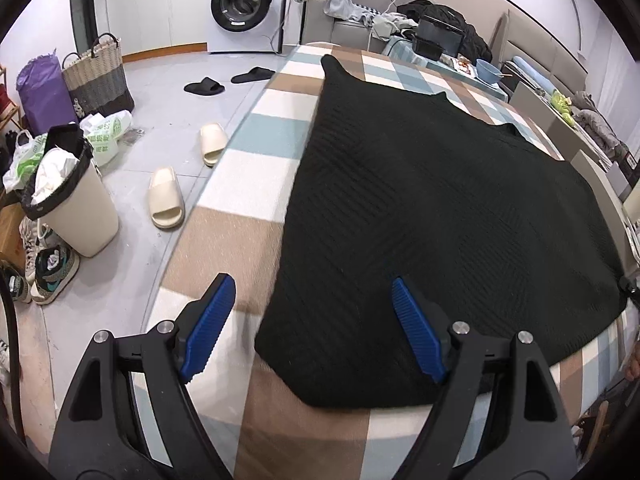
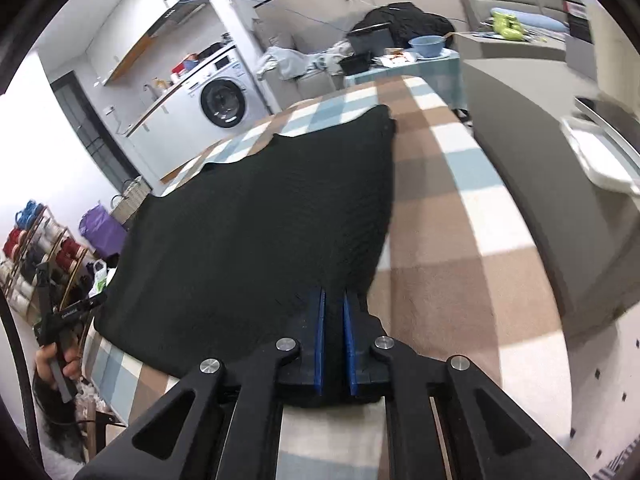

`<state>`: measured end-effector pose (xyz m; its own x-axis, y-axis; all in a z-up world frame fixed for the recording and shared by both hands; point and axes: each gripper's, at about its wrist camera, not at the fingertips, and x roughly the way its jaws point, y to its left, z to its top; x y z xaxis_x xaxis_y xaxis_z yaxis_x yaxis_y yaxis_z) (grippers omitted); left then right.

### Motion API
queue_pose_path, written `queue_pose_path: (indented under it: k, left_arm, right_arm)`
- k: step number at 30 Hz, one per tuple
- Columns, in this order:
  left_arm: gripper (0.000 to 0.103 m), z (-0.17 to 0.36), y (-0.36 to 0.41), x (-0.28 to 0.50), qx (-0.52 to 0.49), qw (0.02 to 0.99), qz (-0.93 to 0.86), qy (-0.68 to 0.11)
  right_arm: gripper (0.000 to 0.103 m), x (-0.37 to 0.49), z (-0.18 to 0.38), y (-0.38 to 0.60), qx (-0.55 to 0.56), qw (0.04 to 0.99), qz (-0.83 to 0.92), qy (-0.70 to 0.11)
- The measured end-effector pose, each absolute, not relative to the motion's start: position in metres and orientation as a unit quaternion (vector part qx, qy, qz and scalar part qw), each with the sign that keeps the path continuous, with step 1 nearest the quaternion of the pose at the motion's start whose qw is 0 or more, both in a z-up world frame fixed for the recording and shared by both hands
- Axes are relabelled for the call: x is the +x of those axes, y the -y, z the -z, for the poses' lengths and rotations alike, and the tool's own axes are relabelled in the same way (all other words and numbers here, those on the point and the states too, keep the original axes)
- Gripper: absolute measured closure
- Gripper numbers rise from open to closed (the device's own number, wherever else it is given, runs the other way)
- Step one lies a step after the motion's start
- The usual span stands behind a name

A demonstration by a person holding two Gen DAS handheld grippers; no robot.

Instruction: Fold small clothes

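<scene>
A black knitted garment [image 1: 440,208] lies spread flat on the checked tablecloth [image 1: 240,208]. My left gripper [image 1: 312,292] is open and hovers over the garment's near left corner, one blue pad [image 1: 212,320] over the cloth, the other [image 1: 416,332] over the garment. In the right wrist view the garment [image 2: 260,220] stretches ahead and left. My right gripper [image 2: 334,294] is shut on the garment's near right corner, black fabric pinched between its blue pads [image 2: 319,340]. The left gripper [image 2: 60,320] shows at the far left, held by a hand.
The table's left edge drops to a floor with cream slippers [image 1: 166,200], black slippers [image 1: 204,87], a bin [image 1: 76,208] and sneakers [image 1: 52,272]. A washing machine [image 1: 246,4] stands behind. A blue bowl [image 2: 428,45] and black boxes [image 2: 368,40] sit beyond the table's far end.
</scene>
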<state>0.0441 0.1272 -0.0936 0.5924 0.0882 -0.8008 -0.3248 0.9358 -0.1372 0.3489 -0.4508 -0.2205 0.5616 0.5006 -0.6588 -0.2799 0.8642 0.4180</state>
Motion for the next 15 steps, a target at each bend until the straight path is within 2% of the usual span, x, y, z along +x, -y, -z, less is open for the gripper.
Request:
queue_pose_path:
  k: [2, 4, 8, 10, 12, 15]
  left_arm:
    - [0.024, 0.092, -0.126, 0.039, -0.134, 0.883, -0.120, -0.433]
    - [0.024, 0.086, -0.125, 0.031, -0.135, 0.884, -0.129, -0.428]
    - [0.024, 0.075, -0.123, 0.013, -0.171, 0.890, -0.121, -0.406]
    - [0.024, 0.074, -0.120, 0.004, -0.188, 0.887, -0.110, -0.407]
    - [0.024, 0.073, -0.118, -0.005, -0.198, 0.886, -0.106, -0.406]
    - [0.024, 0.077, -0.114, -0.015, -0.237, 0.873, -0.072, -0.420]
  right_arm:
    - [0.094, 0.347, 0.224, 0.452, 0.126, 0.871, -0.211, -0.425]
    - [0.087, 0.344, 0.220, 0.456, 0.137, 0.874, -0.206, -0.419]
    - [0.051, 0.338, 0.198, 0.461, 0.163, 0.884, -0.209, -0.385]
    - [0.048, 0.335, 0.188, 0.458, 0.170, 0.888, -0.216, -0.369]
    - [0.039, 0.333, 0.180, 0.449, 0.172, 0.887, -0.231, -0.361]
    - [0.038, 0.330, 0.177, 0.434, 0.173, 0.882, -0.254, -0.357]
